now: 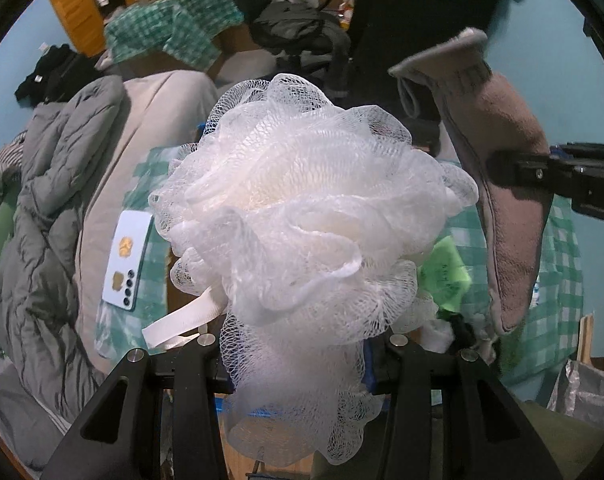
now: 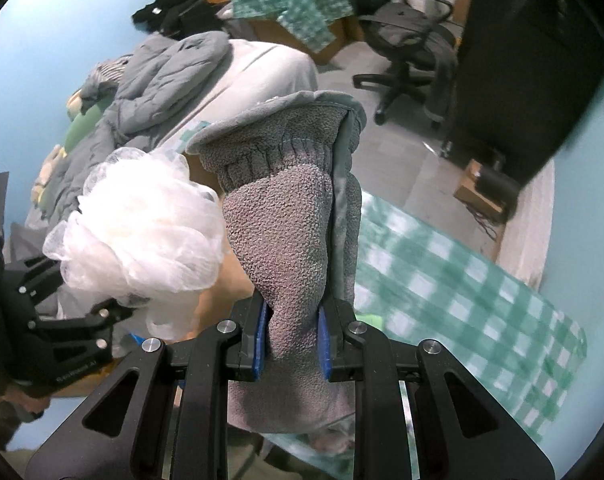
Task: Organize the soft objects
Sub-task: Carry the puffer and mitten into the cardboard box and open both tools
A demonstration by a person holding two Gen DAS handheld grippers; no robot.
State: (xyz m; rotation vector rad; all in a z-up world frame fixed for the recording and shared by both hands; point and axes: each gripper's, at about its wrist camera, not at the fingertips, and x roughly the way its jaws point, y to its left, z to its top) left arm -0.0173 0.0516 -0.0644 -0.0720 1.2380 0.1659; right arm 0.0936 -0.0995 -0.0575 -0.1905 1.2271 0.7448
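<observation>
Loofah (image 1: 302,216), white mesh, sits clamped in my left tool (image 1: 297,344); its netting bunches between the two fingers and billows out ahead of them, filling most of the left wrist view. A white ribbon loop (image 1: 181,322) hangs from its lower left side, just above the left finger. From the right wrist view I see the same loofah (image 2: 141,232) held up in the air, just beside the glove and to its left.

Grey fleece glove (image 2: 289,240) is clenched in my right tool (image 2: 291,338). The blue pads (image 2: 324,338) pinch it at its narrow lower part; the elastic cuff stands upright above the fingers, opening toward the top. In the left wrist view the glove (image 1: 510,200) hangs to the right of the loofah, with the right tool (image 1: 502,168) gripping it from the right edge.

Both objects are held off the bed. Below them: green checked cloth (image 2: 462,280), a grey quilted jacket (image 1: 49,216), and a pale blue phone (image 1: 127,260) lying on the bed to the left of the loofah. An office chair (image 2: 410,52) stands on the floor beyond.
</observation>
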